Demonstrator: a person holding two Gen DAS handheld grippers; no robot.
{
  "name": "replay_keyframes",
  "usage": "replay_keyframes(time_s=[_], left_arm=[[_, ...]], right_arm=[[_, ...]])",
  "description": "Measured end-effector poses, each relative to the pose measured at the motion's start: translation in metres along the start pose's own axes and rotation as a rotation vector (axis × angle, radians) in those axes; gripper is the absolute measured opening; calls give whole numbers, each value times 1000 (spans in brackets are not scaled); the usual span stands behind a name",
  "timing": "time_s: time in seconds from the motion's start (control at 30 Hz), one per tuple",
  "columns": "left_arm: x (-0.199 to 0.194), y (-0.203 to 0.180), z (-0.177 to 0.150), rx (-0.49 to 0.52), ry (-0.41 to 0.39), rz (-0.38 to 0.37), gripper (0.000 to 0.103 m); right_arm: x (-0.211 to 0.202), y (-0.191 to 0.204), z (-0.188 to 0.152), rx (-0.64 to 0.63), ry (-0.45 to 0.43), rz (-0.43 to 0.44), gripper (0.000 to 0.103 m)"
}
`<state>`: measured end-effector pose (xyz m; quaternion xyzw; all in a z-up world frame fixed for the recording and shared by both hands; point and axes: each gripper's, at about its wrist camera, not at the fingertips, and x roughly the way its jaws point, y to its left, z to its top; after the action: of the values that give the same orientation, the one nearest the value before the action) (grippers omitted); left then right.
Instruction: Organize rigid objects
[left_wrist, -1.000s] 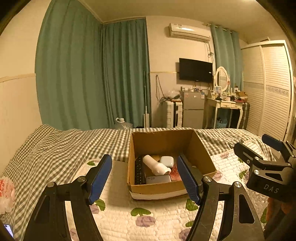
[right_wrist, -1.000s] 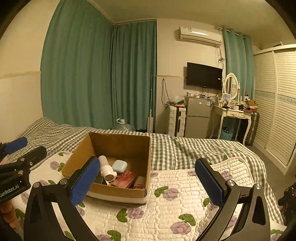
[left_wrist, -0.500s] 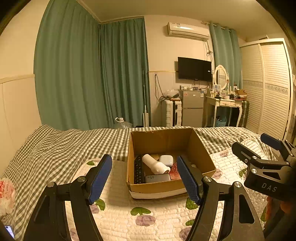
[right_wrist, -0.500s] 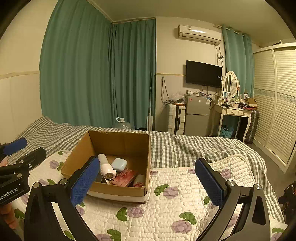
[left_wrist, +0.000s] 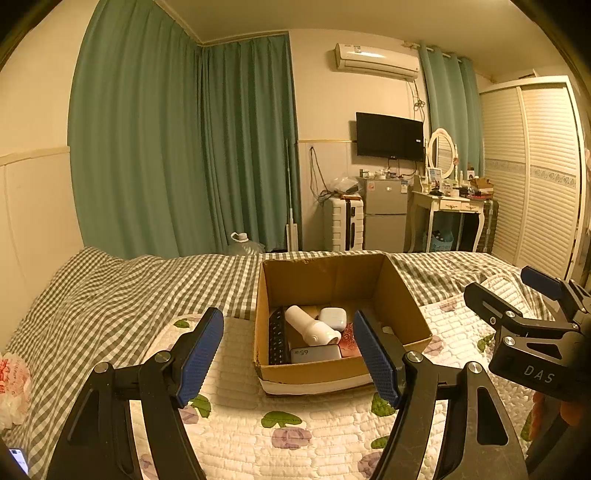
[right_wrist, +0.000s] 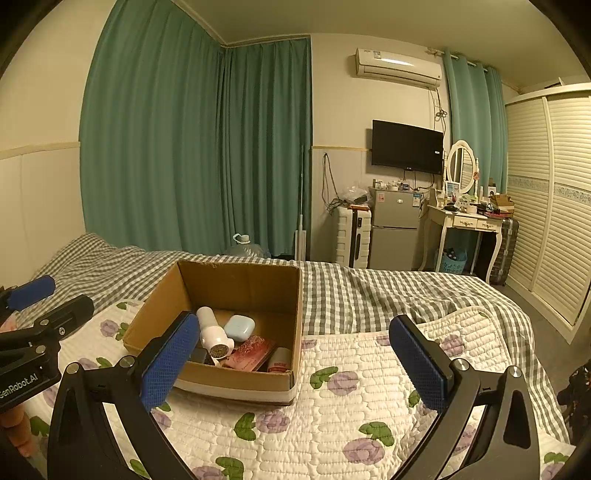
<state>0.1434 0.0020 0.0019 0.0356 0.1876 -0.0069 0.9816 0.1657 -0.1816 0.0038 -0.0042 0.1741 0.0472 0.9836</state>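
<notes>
Bed with floral quilt (left_wrist: 314, 435) fills foreground. Open cardboard box (left_wrist: 402, 295) sits on quilt, ahead of both tools. Left gripper (left_wrist: 288, 354) held above quilt, jaws wide apart, empty. Right gripper (right_wrist: 295, 362) same: jaws spread, nothing between. Inside box: black remote (left_wrist: 277, 336) along left wall, white cylindrical device (left_wrist: 312, 325), pale earbud case (right_wrist: 239, 328), red packet (right_wrist: 251, 352).

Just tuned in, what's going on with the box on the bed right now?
A person holds two grippers over the bed, both open and empty. The left gripper and right gripper point toward the cardboard box on the quilt. The box already holds a white bottle, a small white case, a remote and other items.
</notes>
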Motion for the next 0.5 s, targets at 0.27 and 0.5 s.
replay_keyframes(time_s=[0.27, 0.5], left_arm=[[2, 3, 0, -1, 4, -4, 75], [2, 3, -1, -3, 5, -1, 75]], right_arm=[[-1, 1, 0, 4, 2, -2, 103], [-1, 2, -2, 3, 6, 1, 103]])
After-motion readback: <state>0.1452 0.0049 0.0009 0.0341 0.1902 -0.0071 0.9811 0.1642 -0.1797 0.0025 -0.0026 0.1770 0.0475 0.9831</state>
